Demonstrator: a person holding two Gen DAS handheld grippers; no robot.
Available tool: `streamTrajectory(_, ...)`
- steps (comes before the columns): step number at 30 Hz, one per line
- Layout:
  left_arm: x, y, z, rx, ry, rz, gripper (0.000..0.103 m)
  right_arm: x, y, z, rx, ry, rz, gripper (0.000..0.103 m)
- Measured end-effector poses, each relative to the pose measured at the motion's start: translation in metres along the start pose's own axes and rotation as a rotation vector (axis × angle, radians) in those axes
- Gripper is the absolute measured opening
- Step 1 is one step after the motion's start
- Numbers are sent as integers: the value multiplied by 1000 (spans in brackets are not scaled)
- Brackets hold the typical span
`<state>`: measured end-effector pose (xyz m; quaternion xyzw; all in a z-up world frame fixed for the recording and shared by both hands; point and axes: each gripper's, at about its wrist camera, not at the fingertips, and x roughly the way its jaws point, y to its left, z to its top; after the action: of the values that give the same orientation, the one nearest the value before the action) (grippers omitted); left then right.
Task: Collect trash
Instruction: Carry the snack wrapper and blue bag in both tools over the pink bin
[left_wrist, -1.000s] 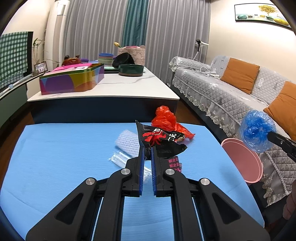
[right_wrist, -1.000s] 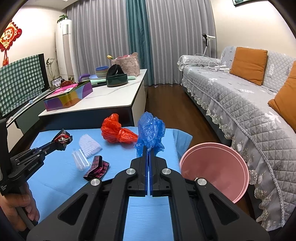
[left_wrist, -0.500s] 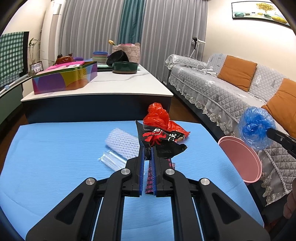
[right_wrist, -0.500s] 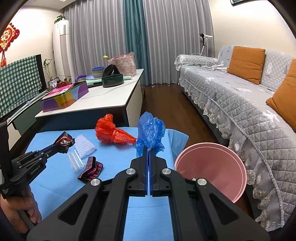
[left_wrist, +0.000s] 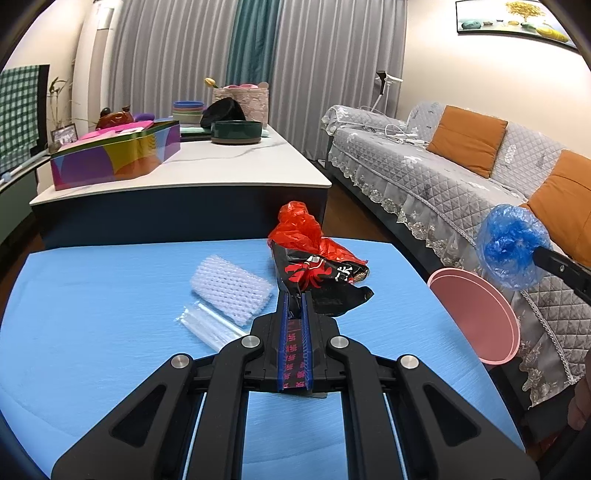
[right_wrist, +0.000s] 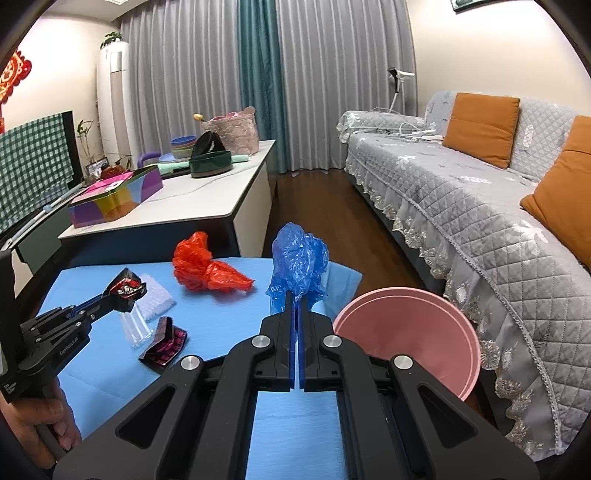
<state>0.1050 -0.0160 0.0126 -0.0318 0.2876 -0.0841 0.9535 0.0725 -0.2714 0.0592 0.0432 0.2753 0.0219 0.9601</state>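
Pinching a black snack wrapper (left_wrist: 325, 275) at centre frame, the left gripper (left_wrist: 294, 295) holds it raised over the blue tabletop (left_wrist: 92, 314). At right, the right gripper (right_wrist: 297, 295) is clamped on a crumpled blue plastic bag (right_wrist: 299, 262), just left of the pink bin (right_wrist: 406, 332). On the tabletop lie a red bag (right_wrist: 207, 266), white foam net (left_wrist: 231, 291), clear sleeve (left_wrist: 208, 325) and dark pink-patterned wrapper (right_wrist: 164, 345).
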Motion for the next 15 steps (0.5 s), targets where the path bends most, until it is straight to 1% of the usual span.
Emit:
streamTrajectory(6, 3, -5, 1, 1, 2, -7, 7, 1, -7, 3, -4, -9, -30, 1)
streamTrajectory(15, 9, -29, 5, 39, 7, -34, 7, 2, -19, 11, -7, -29, -59, 1)
